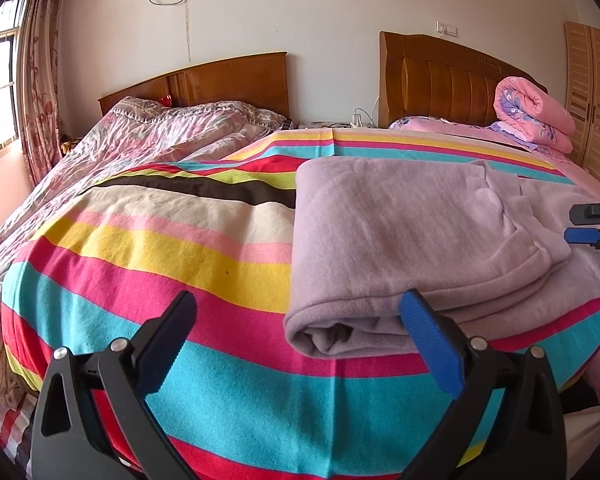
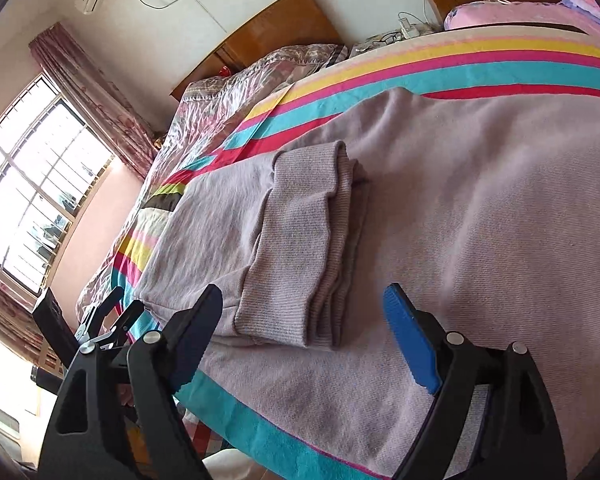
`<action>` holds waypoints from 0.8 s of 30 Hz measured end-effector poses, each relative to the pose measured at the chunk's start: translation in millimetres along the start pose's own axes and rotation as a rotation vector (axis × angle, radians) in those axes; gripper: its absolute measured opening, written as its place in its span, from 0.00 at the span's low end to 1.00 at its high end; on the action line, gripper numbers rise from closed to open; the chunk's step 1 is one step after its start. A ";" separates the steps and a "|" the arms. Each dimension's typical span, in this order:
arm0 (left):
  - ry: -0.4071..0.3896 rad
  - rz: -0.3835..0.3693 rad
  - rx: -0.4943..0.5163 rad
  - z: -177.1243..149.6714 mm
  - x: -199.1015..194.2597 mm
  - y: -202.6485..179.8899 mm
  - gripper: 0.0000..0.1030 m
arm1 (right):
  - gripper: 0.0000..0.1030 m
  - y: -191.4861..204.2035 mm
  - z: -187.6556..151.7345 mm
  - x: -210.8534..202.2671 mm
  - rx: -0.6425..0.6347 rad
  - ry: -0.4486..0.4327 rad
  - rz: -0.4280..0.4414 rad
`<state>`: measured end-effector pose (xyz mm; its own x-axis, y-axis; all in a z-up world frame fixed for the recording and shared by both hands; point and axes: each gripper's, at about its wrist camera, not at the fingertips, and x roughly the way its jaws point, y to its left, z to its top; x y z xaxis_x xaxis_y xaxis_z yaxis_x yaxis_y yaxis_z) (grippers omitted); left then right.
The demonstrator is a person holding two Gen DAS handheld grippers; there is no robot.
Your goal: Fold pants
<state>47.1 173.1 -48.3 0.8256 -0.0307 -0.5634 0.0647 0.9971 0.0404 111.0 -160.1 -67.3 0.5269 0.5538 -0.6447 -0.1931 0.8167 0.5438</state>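
So the pants (image 1: 412,240) are lying on the striped blanket (image 1: 160,248) on the bed, lilac fleece, already folded over on themselves. From my left side I see the folded edge closest to me, kind of a thick roll with the layers showing at the near end. The ribbed cuffs (image 2: 300,248) are stacked on top of the wider part of the pants, ends lined up and pointing toward my right gripper.

My left gripper (image 1: 296,332) is spread wide and holding nothing. Its blue finger (image 1: 432,344) sits right in front of the near edge of the pants; can't tell if it touches. The black finger (image 1: 164,340) is over bare blanket, off to the left of the fabric.

My right gripper (image 2: 304,336) is also wide open with nothing in it, hovering just above the pants with the cuff ends between the two fingers. In the left view you can see it poking in at the far right edge, beside the pants.

Other stuff around: a crinkly quilt (image 1: 140,140) on the left side of the bed, two wooden headboards (image 1: 452,76) against the wall, a rolled pink duvet (image 1: 536,112) up by the right one, and a window (image 2: 32,192) with a curtain.
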 end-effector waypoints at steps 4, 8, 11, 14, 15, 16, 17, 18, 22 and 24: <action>0.002 0.004 -0.029 -1.6 -1.2 6.0 0.99 | 0.69 -0.8 -2.2 19.1 0.002 0.113 0.035; 0.003 0.002 -0.029 -4.3 -2.6 6.8 0.99 | 0.60 20.1 -3.6 28.3 -0.083 0.195 0.019; 0.003 0.003 -0.027 -4.6 -2.7 8.6 0.99 | 0.50 22.1 -3.8 29.4 -0.077 0.194 0.015; 0.004 -0.007 -0.024 -5.8 -6.0 7.7 0.99 | 0.21 5.9 -1.0 28.8 0.027 0.165 0.059; 0.004 -0.014 -0.013 -6.1 -7.8 5.9 0.99 | 0.16 0.6 -2.4 29.6 0.046 0.158 0.070; 0.004 -0.021 0.001 -6.9 -10.0 2.6 0.99 | 0.14 -1.5 -4.4 30.1 0.055 0.148 0.077; 0.007 -0.027 0.020 -8.0 -11.8 -1.7 0.99 | 0.14 -2.0 -6.1 28.7 0.059 0.136 0.081; 0.009 -0.031 0.041 -9.5 -13.4 -6.3 0.99 | 0.13 -0.3 -6.5 26.3 0.056 0.122 0.082; 0.011 -0.028 0.103 -13.9 -15.3 -23.0 0.99 | 0.13 18.2 6.9 10.5 0.023 0.054 0.099; 0.017 -0.029 0.099 -13.3 -11.5 -26.0 0.99 | 0.13 30.9 18.1 3.8 -0.007 0.027 0.105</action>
<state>28.4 148.5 -53.9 0.8128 -0.0574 -0.5797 0.1442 0.9840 0.1049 122.0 -135.7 -43.3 0.4807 0.6409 -0.5985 -0.2522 0.7547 0.6056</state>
